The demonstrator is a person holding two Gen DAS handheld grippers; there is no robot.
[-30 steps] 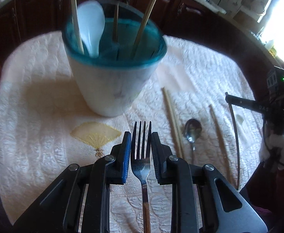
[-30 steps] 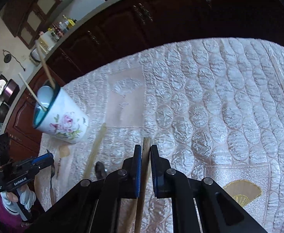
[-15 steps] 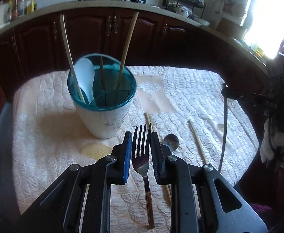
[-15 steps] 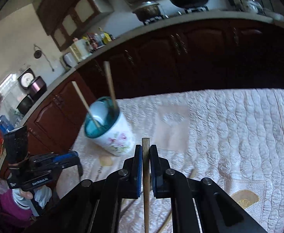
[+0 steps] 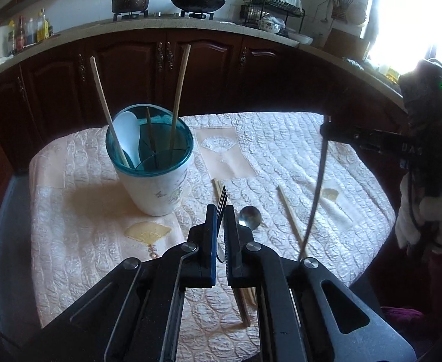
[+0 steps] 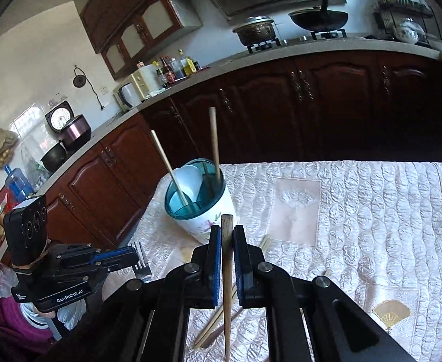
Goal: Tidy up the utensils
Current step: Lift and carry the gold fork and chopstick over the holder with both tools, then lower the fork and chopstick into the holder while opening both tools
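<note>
A white floral holder with a teal rim [image 5: 152, 163] stands on the quilted table [image 5: 296, 138], also in the right wrist view [image 6: 200, 202]. It holds a white spoon [image 5: 128, 134] and several chopsticks. My left gripper [image 5: 219, 214] is shut on a metal fork [image 5: 222, 205], turned edge-on, lifted above the table. The fork also shows in the right wrist view [image 6: 142, 264]. My right gripper [image 6: 227, 235] is shut on a wooden chopstick [image 6: 227, 271], held upright; it also shows in the left wrist view [image 5: 316, 199].
A metal spoon [image 5: 250, 215] and loose chopsticks [image 5: 290, 218] lie on the cloth right of the holder. Dark wooden cabinets [image 5: 221, 72] and a counter with pots run behind the table. The table's edge falls off at left and right.
Both grippers rose and tilted up, so the holder looks farther away. The fork turned from flat to edge-on in my left gripper. The chopstick stays clamped in my right gripper.
</note>
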